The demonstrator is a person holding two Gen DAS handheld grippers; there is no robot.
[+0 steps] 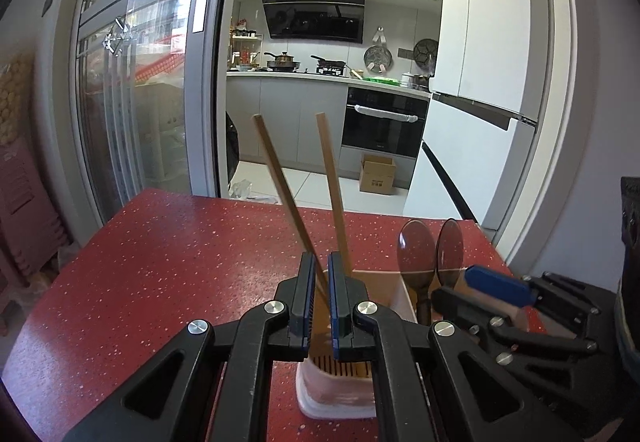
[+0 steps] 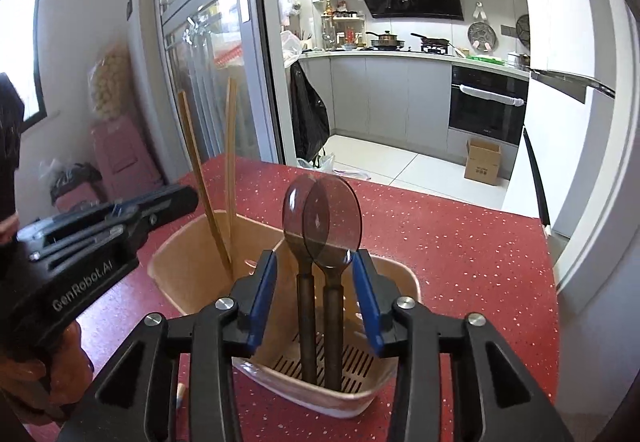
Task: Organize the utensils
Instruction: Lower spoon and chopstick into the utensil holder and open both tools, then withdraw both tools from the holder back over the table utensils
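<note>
A beige utensil holder point(image 2: 192, 266) with a slotted bottom stands on the red speckled table point(image 1: 160, 250). Two wooden chopsticks point(image 1: 280, 178) stand tilted in its left part. My left gripper point(image 1: 320, 266) is nearly shut around them just above the rim; a small gap shows. Two dark translucent spoons point(image 2: 320, 218) stand upright in the right part, also in the left wrist view point(image 1: 416, 250). My right gripper point(image 2: 314, 262) is open, one finger on each side of the spoon handles, not touching. The holder also shows in the left wrist view point(image 1: 384, 282).
The table's far edge point(image 2: 400, 182) borders a kitchen doorway with a sliding glass door point(image 1: 152, 82). A white fridge point(image 1: 480, 82) stands to the right. A cardboard box point(image 1: 376, 174) sits on the kitchen floor. My left gripper's body point(image 2: 80, 242) lies left of the holder.
</note>
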